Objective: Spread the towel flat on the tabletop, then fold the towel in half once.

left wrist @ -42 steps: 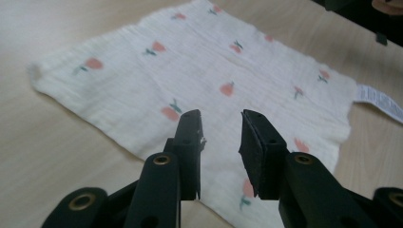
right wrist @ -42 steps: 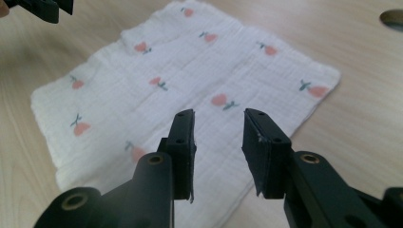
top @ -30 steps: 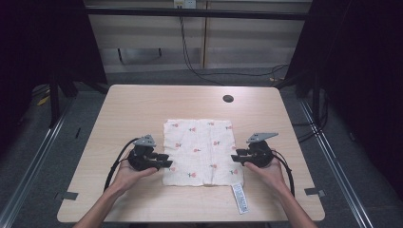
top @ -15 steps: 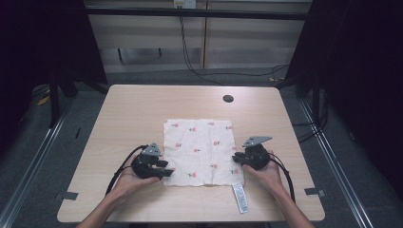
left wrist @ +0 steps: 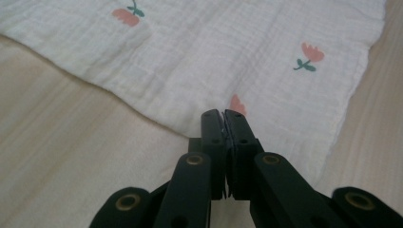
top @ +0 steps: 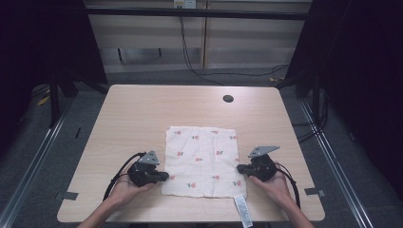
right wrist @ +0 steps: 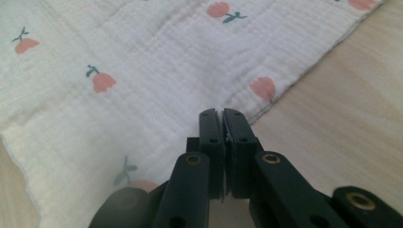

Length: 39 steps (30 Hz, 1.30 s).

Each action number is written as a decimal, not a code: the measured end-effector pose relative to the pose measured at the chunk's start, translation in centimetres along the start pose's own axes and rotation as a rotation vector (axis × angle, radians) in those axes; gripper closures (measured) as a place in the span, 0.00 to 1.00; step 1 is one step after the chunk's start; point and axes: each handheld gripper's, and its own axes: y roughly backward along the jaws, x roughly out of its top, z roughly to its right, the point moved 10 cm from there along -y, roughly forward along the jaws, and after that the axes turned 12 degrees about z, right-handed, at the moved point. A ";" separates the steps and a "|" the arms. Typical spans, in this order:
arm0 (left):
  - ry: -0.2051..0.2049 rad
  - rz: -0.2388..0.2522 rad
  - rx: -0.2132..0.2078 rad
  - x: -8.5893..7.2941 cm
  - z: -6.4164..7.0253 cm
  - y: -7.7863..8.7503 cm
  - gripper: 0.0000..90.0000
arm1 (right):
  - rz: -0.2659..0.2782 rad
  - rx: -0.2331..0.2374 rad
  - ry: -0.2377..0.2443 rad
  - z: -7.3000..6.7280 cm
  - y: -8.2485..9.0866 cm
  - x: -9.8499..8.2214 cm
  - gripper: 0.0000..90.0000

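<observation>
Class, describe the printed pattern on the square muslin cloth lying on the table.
Small pink tulips with green stems on the white crinkled muslin cloth, clearest in the right gripper view.

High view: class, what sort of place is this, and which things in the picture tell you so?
Most likely a lab or recording bay, not a home. A bare wooden table stands between dark curtains, cables trail across the floor behind it, and a person works a flowered cloth with hand-held grippers.
</observation>
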 end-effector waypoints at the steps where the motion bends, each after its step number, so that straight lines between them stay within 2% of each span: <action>1: 0.003 -0.005 -0.002 -0.2 0.2 0.2 0.98 | 0.001 0.004 0.006 -0.2 0.0 -0.1 0.97; 6: 0.014 -0.005 -0.016 -0.3 0.7 0.4 0.97 | 0.000 0.007 0.009 -0.6 0.1 -0.1 0.96; 8: 0.016 -0.010 -0.025 -0.4 0.7 0.5 0.93 | 0.004 0.014 0.009 -0.7 0.1 -0.1 0.92; 9: 0.019 0.000 -0.038 -0.3 0.8 0.4 0.90 | 0.017 0.012 -0.002 -0.5 0.1 0.2 0.85; 12: 0.030 0.005 -0.039 -0.1 0.7 0.5 0.84 | 0.032 0.007 -0.010 -0.4 0.3 0.7 0.82; 13: 0.040 0.031 -0.044 0.3 0.8 0.6 0.84 | 0.060 0.014 -0.011 -0.4 0.3 1.5 0.81; 14: 0.023 0.023 -0.045 0.3 0.7 0.7 0.84 | 0.068 0.016 -0.010 -0.4 0.2 1.8 0.81; 15: 0.040 0.050 -0.043 0.6 0.7 0.7 0.82 | 0.076 0.019 -0.011 -0.4 0.1 2.1 0.81; 18: 0.035 0.054 -0.038 0.9 0.4 1.0 0.81 | 0.080 0.024 -0.007 -0.4 -0.3 2.7 0.81; 19: 0.045 0.068 -0.033 1.1 0.3 0.9 0.80 | 0.082 0.027 -0.007 -0.5 -0.4 2.9 0.81; 24: 0.070 0.073 -0.008 1.5 -0.5 0.9 0.78 | 0.086 0.041 0.008 -0.8 -0.8 3.5 0.81; 26: 0.081 0.079 0.016 1.9 -1.0 0.6 0.80 | 0.093 0.051 0.012 -0.9 -0.9 4.0 0.80; 31: 0.097 0.079 0.010 2.5 -1.4 0.0 0.78 | 0.101 0.065 0.007 -0.5 -0.8 4.6 0.80; 36: 0.083 0.084 0.005 3.1 -1.7 -0.6 0.77 | 0.113 0.062 0.007 -0.1 -1.0 5.4 0.80; 39: 0.091 0.077 0.017 3.3 -2.3 -1.4 0.78 | 0.120 0.044 0.009 1.3 -1.9 6.6 0.80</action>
